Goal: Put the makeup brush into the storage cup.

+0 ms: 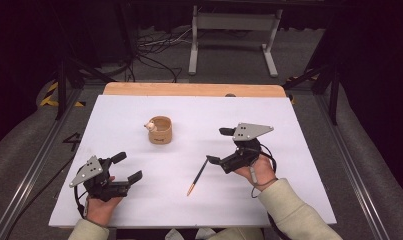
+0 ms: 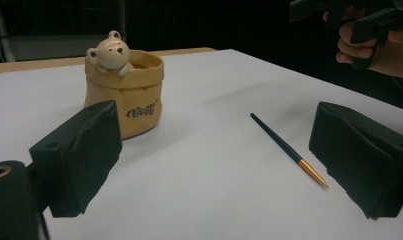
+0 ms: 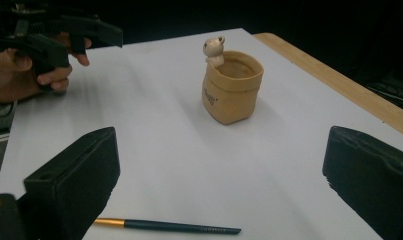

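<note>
Tan bear pot: dark script lettering, unreadable.

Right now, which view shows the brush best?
The left gripper view: the brush lies whole between the open jaws, dark handle and gold end clear. The right gripper view shows it whole at the bottom edge; the high view shows it small, beside the right gripper.

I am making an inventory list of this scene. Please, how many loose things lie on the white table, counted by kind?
Tan pot with a bear figure on its rim: 1
Dark pen-like stick with a gold end: 1
Total: 2
The left gripper and the right gripper are held in hands, both open and empty, so not counted.
</note>
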`<state>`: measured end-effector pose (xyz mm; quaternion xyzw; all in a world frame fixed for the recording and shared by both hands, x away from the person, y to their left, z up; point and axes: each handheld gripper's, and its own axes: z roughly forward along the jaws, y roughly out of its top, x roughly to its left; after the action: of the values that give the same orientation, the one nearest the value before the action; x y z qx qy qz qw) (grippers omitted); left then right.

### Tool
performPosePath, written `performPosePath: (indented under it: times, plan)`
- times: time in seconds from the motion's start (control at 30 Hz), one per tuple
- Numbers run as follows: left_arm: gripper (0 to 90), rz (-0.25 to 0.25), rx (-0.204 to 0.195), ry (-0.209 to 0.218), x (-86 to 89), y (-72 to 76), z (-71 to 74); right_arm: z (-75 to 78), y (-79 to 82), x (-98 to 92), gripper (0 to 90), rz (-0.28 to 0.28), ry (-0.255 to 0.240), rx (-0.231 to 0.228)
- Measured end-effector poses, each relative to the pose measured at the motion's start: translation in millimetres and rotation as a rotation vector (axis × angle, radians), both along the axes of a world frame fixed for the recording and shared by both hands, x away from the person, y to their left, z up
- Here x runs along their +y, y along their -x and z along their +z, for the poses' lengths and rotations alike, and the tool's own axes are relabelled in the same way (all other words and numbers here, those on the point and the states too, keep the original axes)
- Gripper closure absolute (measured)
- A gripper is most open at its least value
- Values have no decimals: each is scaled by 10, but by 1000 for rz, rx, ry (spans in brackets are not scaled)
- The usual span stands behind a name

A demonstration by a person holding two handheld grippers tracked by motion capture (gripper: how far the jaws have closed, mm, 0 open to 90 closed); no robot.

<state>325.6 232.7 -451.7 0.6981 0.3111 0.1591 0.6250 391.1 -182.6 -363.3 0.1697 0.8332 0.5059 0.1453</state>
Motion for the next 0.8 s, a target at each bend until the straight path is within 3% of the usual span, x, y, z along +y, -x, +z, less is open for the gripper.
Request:
performPosePath:
  times: [0.27,0.53,0.8]
  plan:
    - [86,-10,12,-5,0,2,16,95,-98,201,43,81,204,28]
    - [84,-16,35,-15,-22,-10,9,150,-188,327,60,144,370,50]
    - [85,-16,43,-22,-31,-16,8,185,-209,465,60,185,492,57]
